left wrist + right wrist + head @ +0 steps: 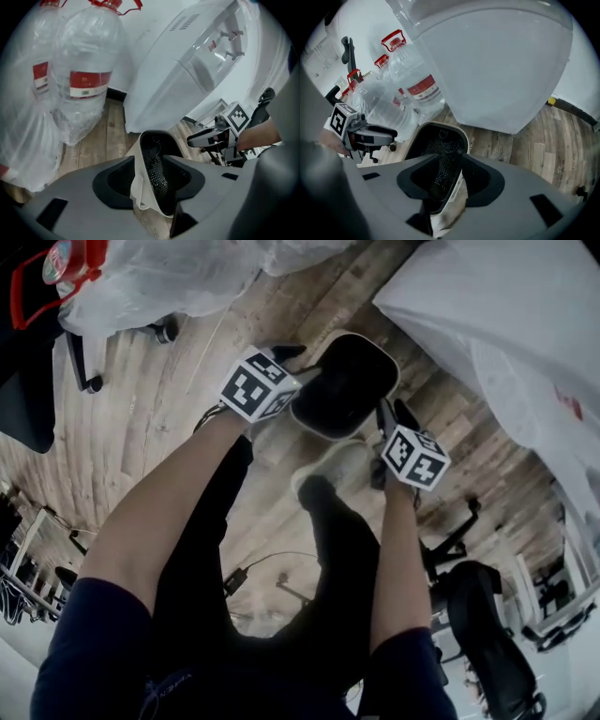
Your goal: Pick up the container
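The container [342, 385] is a rounded basket, black and meshed inside, cream outside, over the wooden floor. My left gripper [298, 390] stands at its left rim and my right gripper [384, 423] at its right rim. In the left gripper view the container [157, 173] wall stands between the left gripper's [154, 180] spread jaws, with a gap on either side. The right gripper view shows the same: the wall of the container [440, 159] sits inside the right gripper's [450, 183] wide jaws, which do not press it. Both grippers are open.
Large water bottles [159, 277] wrapped in clear plastic stand at the far left. A big white appliance [506, 334] rises at the right, close behind the container. The person's legs and a white shoe [337, 465] are below the container. Office chairs [487, 624] stand at lower right.
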Action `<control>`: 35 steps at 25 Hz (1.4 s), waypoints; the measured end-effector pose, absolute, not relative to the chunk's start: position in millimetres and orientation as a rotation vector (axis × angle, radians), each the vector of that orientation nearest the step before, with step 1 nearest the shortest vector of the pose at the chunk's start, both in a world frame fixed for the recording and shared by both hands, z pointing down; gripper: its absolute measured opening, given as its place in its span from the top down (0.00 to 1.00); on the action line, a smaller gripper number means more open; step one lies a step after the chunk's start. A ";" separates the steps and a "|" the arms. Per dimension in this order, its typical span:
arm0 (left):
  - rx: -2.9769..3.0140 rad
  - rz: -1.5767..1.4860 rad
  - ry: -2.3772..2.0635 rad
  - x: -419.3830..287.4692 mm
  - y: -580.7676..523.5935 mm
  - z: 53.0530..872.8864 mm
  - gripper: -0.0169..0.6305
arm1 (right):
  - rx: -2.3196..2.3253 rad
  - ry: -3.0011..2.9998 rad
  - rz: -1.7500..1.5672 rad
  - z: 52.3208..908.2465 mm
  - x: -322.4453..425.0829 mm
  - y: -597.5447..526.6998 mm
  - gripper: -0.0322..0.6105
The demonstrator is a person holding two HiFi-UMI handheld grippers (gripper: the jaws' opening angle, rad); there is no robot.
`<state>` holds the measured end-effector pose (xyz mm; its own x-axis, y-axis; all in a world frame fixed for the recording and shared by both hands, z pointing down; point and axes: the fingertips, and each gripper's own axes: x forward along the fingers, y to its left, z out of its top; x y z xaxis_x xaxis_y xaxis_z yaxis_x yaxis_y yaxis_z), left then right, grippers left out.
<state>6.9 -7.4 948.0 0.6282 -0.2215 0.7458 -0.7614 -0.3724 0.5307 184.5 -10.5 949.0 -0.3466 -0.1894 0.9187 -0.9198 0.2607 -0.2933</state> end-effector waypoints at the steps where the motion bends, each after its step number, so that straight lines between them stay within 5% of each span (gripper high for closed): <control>1: 1.894 0.723 -0.783 9.2 -5.9 959.4 0.67 | 1.025 -1.716 1.154 959.5 184.3 -8.6 0.71; 17: 1.774 0.721 -0.752 35.7 4.9 1041.4 0.68 | 1.037 -1.636 1.227 1041.4 188.3 9.4 0.64; 21: 1.722 0.666 -0.709 41.4 6.8 1042.6 0.75 | 1.043 -1.650 1.265 1045.7 185.0 12.0 0.78; 35: 1.729 0.724 -0.735 31.7 -0.9 1001.4 0.79 | 1.165 -1.646 1.277 1000.5 176.8 -1.3 0.84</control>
<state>31.7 -0.9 1001.4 0.6250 -0.1228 0.7709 -0.7727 -0.2375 0.5887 176.8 -1.3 1000.5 -0.3167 -0.2154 0.9238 -0.9483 0.0937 -0.3032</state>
